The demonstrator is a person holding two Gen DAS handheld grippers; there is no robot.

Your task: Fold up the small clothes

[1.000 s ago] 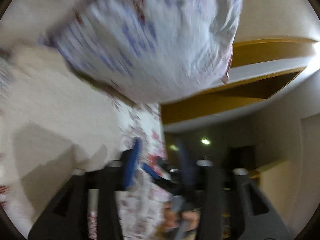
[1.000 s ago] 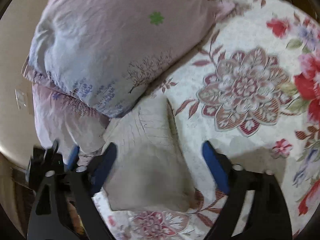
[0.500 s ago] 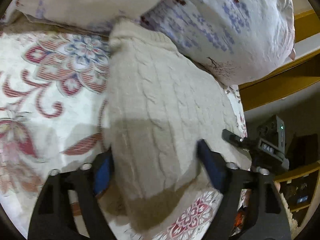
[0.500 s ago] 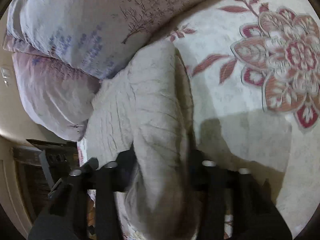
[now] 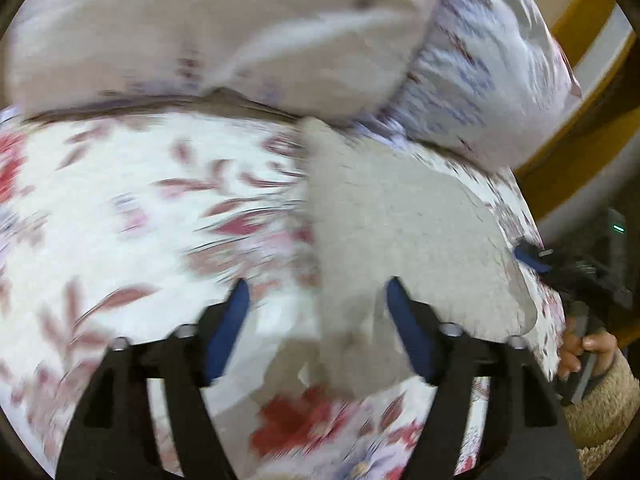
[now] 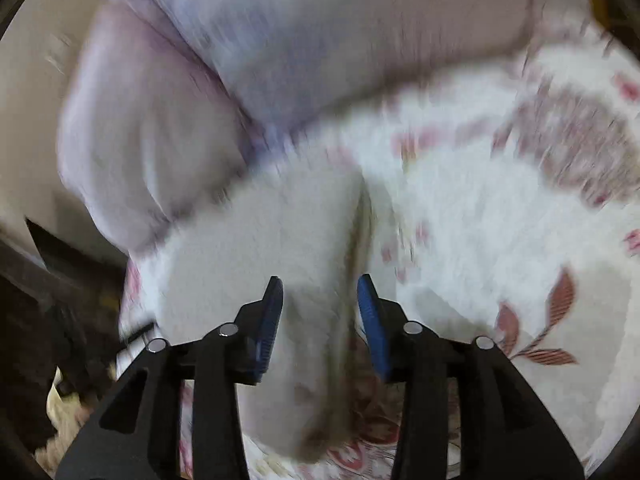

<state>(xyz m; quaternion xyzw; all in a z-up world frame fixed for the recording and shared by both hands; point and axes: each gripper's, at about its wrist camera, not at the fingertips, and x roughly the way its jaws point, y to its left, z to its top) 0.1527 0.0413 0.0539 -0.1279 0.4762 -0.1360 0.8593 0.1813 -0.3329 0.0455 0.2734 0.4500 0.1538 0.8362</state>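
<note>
Motion blur smears the left wrist view, where the left gripper (image 5: 316, 296) points down at the floral bedsheet (image 5: 120, 208) with its blue pads spread wide and holding nothing. The folded beige sweater (image 5: 392, 232) lies under its right finger, just below the pillows (image 5: 240, 32). At the right edge a hand (image 5: 588, 350) grips the other tool. Through the right wrist view, the right gripper (image 6: 320, 308) hangs over the sweater (image 6: 260, 248), jaws parted moderately, fabric between them but not pinched.
</note>
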